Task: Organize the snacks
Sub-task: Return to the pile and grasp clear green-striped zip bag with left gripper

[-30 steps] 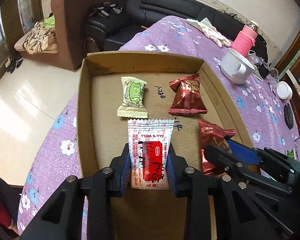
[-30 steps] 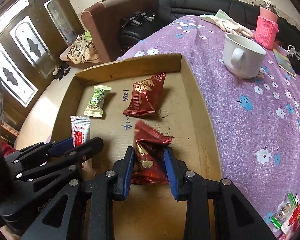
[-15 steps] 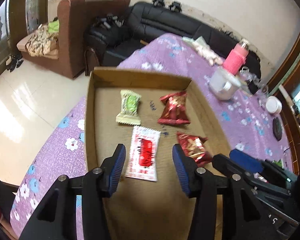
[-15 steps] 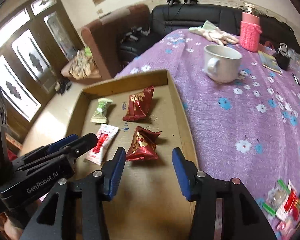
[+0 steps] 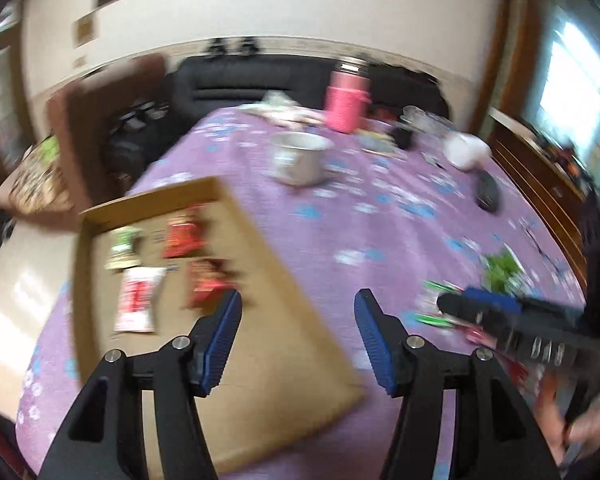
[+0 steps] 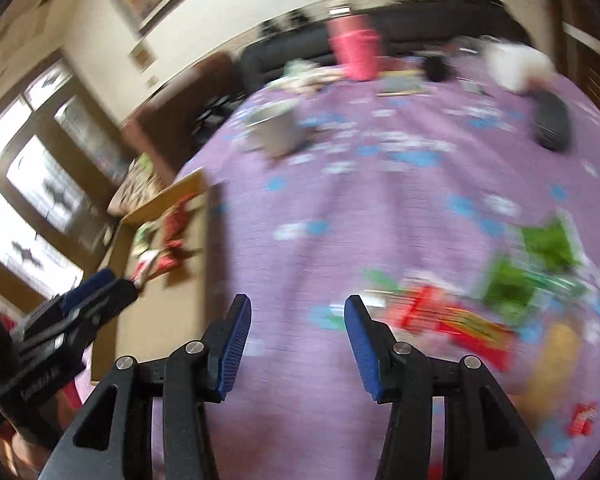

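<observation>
The cardboard tray (image 5: 260, 360) lies on the purple cloth and holds a green packet (image 5: 122, 248), two red packets (image 5: 182, 236) (image 5: 208, 284) and a white-and-red sachet (image 5: 138, 304). My left gripper (image 5: 298, 300) hovers over the tray's right edge. Its jaws are opening and nothing is between them. My right gripper (image 6: 298, 304) is open and empty above the cloth, just left of a blurred pile of loose snacks (image 6: 452, 316) with green packets (image 6: 548, 244) behind. The tray (image 6: 152, 320) sits far left in the right wrist view.
A white mug (image 5: 298, 160), a pink bottle (image 5: 346, 104), a white bowl (image 5: 466, 150) and a dark flat object (image 5: 488, 196) stand further back on the table. A black sofa (image 5: 240, 84) lies beyond it. Both views are motion-blurred.
Both grippers let go of their packets, the sachet and a red packet, which stay in the tray. Both opened and swung right, away from the tray, the right one up to the loose snacks.
</observation>
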`<state>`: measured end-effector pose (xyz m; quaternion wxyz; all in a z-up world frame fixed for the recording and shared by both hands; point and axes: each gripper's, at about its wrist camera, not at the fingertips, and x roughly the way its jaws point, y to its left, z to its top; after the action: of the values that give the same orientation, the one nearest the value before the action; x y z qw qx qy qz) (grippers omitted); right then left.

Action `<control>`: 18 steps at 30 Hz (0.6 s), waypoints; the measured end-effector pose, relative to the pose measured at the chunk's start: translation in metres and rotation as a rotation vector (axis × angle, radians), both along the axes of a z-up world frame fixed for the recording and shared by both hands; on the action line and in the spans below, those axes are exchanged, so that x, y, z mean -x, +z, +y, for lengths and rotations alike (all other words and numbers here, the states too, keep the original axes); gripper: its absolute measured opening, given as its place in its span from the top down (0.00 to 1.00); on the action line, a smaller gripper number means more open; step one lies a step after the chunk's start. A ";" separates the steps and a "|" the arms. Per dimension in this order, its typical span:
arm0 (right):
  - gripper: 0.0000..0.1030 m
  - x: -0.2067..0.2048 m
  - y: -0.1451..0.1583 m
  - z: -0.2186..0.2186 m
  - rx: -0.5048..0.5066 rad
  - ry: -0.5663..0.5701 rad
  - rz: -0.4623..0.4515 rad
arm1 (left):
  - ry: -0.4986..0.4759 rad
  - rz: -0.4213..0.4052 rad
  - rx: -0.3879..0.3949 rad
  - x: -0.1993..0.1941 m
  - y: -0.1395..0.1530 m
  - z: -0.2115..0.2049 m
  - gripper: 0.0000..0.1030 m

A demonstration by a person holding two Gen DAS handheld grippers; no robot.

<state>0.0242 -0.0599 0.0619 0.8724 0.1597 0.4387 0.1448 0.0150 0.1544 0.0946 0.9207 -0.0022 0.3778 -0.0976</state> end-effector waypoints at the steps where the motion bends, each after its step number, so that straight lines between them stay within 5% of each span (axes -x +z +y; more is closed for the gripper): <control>1: 0.49 0.003 0.001 -0.015 0.002 -0.029 -0.003 | -0.023 0.004 -0.003 -0.001 -0.001 -0.012 0.44; 7: 0.49 0.018 -0.010 -0.094 -0.068 -0.160 -0.065 | -0.131 0.123 -0.053 -0.029 -0.037 -0.094 0.44; 15: 0.49 0.022 -0.015 -0.104 -0.199 -0.089 -0.029 | -0.118 0.228 -0.070 -0.073 -0.077 -0.136 0.49; 18: 0.49 0.022 -0.018 -0.100 -0.217 -0.067 -0.016 | -0.108 0.242 -0.110 -0.075 -0.089 -0.141 0.65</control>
<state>0.0020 -0.1599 0.0441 0.8579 0.2664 0.4078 0.1634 0.0899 0.0139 0.0060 0.8607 0.0568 0.4902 -0.1252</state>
